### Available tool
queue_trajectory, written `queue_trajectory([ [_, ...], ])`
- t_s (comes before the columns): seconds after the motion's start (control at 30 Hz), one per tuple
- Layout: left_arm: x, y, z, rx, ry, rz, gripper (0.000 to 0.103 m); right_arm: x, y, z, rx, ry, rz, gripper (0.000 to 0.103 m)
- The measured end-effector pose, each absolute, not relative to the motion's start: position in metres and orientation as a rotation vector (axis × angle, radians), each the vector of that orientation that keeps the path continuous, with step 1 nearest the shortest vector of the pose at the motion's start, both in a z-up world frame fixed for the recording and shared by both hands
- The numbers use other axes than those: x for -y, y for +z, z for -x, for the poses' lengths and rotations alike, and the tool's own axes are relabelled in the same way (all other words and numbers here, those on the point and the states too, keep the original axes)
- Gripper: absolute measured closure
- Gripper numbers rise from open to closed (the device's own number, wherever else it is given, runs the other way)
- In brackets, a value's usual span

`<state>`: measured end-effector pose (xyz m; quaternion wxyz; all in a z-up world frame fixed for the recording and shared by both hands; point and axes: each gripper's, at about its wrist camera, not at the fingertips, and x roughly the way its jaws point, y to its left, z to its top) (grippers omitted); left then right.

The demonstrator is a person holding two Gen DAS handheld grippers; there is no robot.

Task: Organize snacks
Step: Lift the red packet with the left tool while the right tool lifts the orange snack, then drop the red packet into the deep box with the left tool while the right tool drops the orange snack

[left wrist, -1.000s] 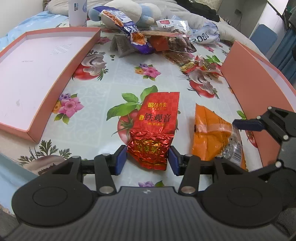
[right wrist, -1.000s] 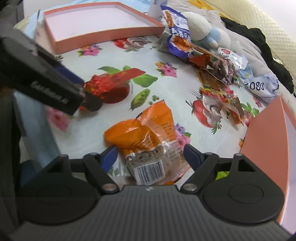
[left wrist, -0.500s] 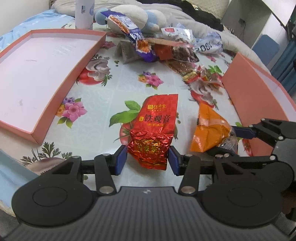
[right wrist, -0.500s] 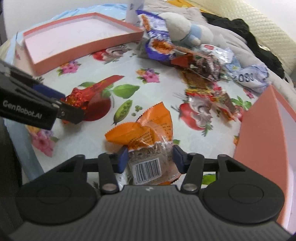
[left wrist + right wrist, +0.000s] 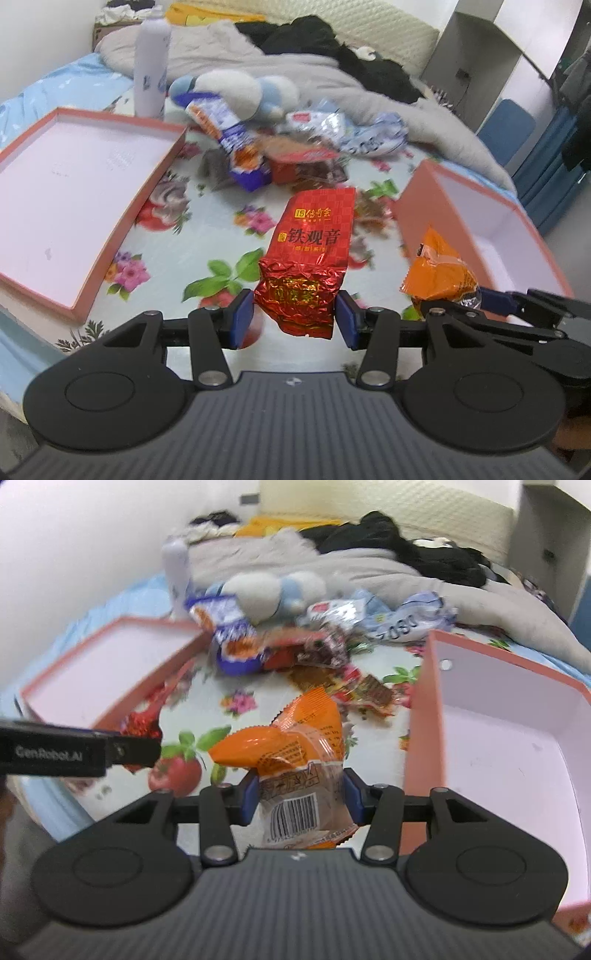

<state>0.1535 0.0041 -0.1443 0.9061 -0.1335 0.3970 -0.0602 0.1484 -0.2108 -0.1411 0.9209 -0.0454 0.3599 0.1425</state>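
Note:
My left gripper [image 5: 294, 320] is shut on a red foil tea packet [image 5: 308, 254] and holds it up off the flowered tablecloth. My right gripper [image 5: 300, 794] is shut on an orange snack packet [image 5: 291, 753], also lifted; it shows in the left wrist view [image 5: 436, 273] beside the right box. The red packet shows in the right wrist view [image 5: 142, 723] at the left. A pile of loose snack packets [image 5: 280, 155] lies at the far side of the table.
A shallow pink box [image 5: 66, 192] lies at the left and a deeper pink box [image 5: 480, 221] at the right, which also shows in the right wrist view [image 5: 517, 738]. A white bottle [image 5: 149, 83] and a plush toy [image 5: 240, 92] stand behind the pile. Bedding lies beyond.
Both grippers have lifted their packets off the table and tilted upward. The right gripper closed on the orange packet a second ago and has carried it toward the right box.

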Motion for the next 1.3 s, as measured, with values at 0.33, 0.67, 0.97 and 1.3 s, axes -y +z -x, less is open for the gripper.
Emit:
queue_trajectory([
  [0.33,0.032,-0.087,-0.135,-0.764,-0.158,0.311,0.049,0.25,-0.088,-0.117,-0.685,0.222,-0.032,0.053],
  [0.67,0.077,-0.048,-0.108,-0.74,-0.252,0.286,0.049,0.288,-0.057,-0.079,-0.617,0.12,-0.106,0.053],
  [0.97,0.123,-0.046,-0.097,-0.765,-0.369,0.262,0.049,0.326,-0.054,-0.054,-0.607,0.031,-0.151,0.053],
  [1.3,0.176,-0.057,-0.142,-0.814,-0.429,0.233,0.049,0.366,-0.065,-0.087,-0.635,-0.025,-0.173,0.053],
])
